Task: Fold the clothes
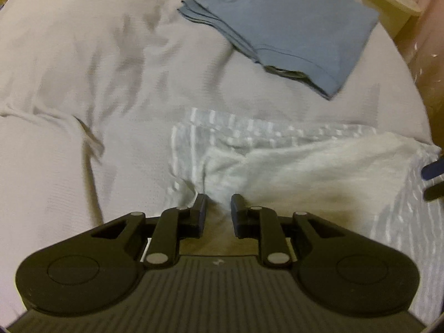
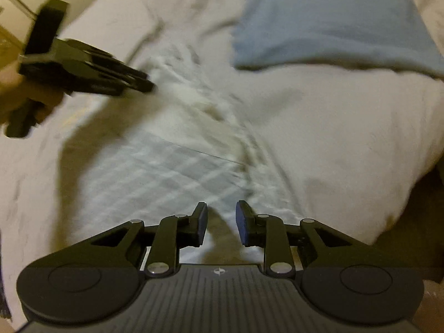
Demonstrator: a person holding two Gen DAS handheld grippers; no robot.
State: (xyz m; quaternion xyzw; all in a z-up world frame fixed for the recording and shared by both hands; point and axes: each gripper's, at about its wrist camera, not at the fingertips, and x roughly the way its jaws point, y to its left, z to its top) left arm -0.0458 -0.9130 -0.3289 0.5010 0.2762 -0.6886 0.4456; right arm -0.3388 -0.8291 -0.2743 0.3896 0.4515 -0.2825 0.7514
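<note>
Blue folded shirt (image 1: 285,30) and striped garment (image 2: 166,172) on bed (image 1: 83,97)

The bedspread (image 1: 69,88) is pale grey-white. On it, a folded shirt (image 1: 288,27) is plain slate blue, and a cloth (image 1: 277,149) is pale blue-grey with white stripes and a plain white underside. Both grippers (image 1: 217,211) (image 2: 221,219) are black.

We find no readable words, numbers or brand names in either view. The only sign is a small pale emblem on the ridged top plate of each gripper body: on the left gripper (image 1: 218,211) and on the right gripper (image 2: 221,216). Its shape is too small to make out.
</note>
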